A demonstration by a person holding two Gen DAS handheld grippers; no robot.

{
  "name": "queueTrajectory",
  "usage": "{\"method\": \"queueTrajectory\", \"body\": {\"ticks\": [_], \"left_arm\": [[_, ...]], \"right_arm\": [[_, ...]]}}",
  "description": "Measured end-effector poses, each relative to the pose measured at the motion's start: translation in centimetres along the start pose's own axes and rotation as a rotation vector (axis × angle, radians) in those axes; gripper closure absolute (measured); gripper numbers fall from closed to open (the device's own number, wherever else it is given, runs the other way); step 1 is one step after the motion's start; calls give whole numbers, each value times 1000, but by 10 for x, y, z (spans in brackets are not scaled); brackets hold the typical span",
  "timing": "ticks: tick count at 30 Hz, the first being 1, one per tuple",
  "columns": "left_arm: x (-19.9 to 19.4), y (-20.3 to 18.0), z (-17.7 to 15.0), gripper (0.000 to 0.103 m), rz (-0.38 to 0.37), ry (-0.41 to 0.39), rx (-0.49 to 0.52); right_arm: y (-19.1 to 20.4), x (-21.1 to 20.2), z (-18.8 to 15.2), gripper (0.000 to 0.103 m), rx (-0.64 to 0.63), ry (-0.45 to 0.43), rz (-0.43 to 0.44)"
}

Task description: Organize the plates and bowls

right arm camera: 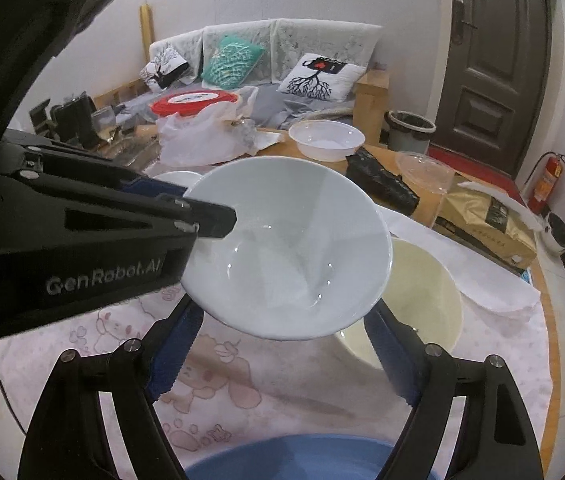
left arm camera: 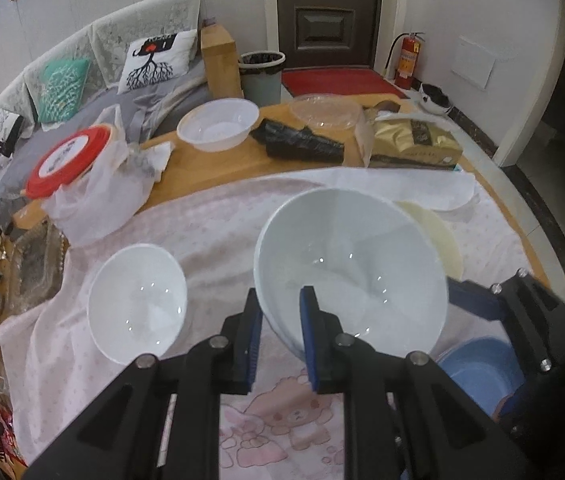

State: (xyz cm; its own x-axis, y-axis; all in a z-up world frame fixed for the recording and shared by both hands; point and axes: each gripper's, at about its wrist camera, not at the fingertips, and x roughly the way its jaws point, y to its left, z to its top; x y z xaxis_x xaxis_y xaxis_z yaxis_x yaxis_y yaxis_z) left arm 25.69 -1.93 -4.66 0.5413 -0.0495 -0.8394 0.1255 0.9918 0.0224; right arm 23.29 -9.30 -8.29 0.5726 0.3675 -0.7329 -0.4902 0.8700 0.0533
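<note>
**White bowl lifted off the cloth, pinched at its near rim**

White bowl [left arm camera: 352, 276], the large one, hangs tilted above the pink printed cloth [left arm camera: 210, 232], clear of the table. The left gripper [left arm camera: 280, 332] is clamped on its near rim: one blue-padded finger sits outside the wall and the other inside the bowl, with only the thin wall between them. In the right wrist view the same gripper [right arm camera: 214, 220] comes in from the left and bites the bowl's [right arm camera: 286, 248] left edge.

The right gripper [right arm camera: 282, 352] has its jaws spread wide. Both blue fingers [right arm camera: 172, 356] stand on either side of the bowl's underside, one at the lower left and one at the lower right. Whether their pads actually press on the bowl cannot be told from these views; the rim hides the contact points.

Just behind and to the right of the lifted bowl, a cream bowl [right arm camera: 422, 292] rests on the cloth. A smaller white bowl [left arm camera: 136, 302] sits on the cloth to the left, well apart from the grippers. Far across the wooden table [left arm camera: 210, 168], another white bowl [left arm camera: 218, 122] stands beside a black bag [left arm camera: 298, 140]. A blue basin [right arm camera: 282, 460] shows at the near edge.
</note>
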Motion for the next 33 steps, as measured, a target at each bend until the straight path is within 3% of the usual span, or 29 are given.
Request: {"method": "queueTrajectory", "body": {"ticks": [16,33], "left_arm": [[2,-20,11,87,-11,-1,18],[29,-54,24,87,-46,13,40]], "right_arm": [[-16,-8,0,25,13,-7,-30],[-51,-7,-10,24,45,33,-82]]}}
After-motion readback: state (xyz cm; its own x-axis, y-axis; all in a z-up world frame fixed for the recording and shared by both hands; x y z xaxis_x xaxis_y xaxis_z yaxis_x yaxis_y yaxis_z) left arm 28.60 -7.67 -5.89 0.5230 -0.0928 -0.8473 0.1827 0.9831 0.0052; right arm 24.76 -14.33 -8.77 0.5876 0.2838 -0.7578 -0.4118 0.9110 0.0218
